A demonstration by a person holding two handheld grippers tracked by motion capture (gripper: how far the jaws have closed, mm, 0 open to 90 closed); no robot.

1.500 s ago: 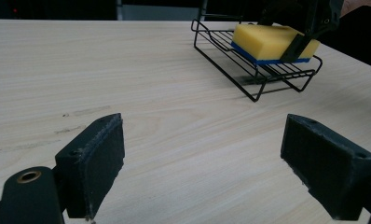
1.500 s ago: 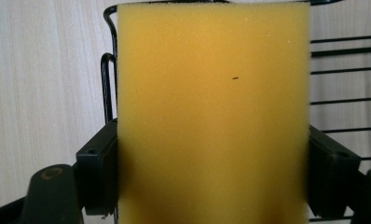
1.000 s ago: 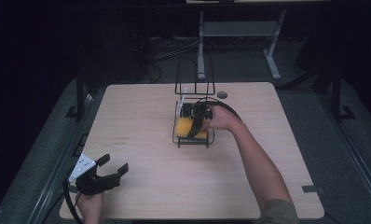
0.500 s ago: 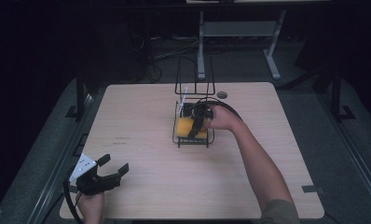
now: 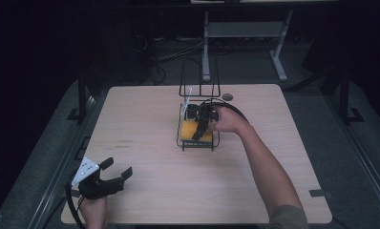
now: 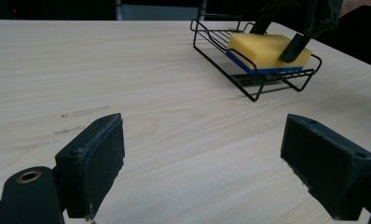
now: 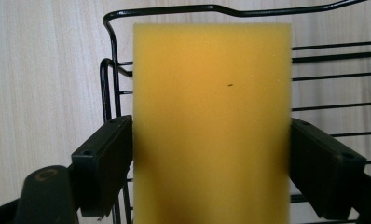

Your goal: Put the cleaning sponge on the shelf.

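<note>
Right tool (image 7: 210,172) straddling the yellow sponge (image 7: 211,126) in the wire rack (image 5: 183,143) mid-bench, pads touching both sides, so best squeezed evenly and lifted straight; left tool (image 6: 216,172) spread, idle.

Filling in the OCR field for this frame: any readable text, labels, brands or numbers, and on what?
None readable.
sponge: plain yellow face, one small dark speck, no print.
wire rack: bare black wire, no tag.
table: faint dark marks near the left side, too small and blurred to read as text.
left gripper and right gripper: no lettering visible on the black jaws.
</note>
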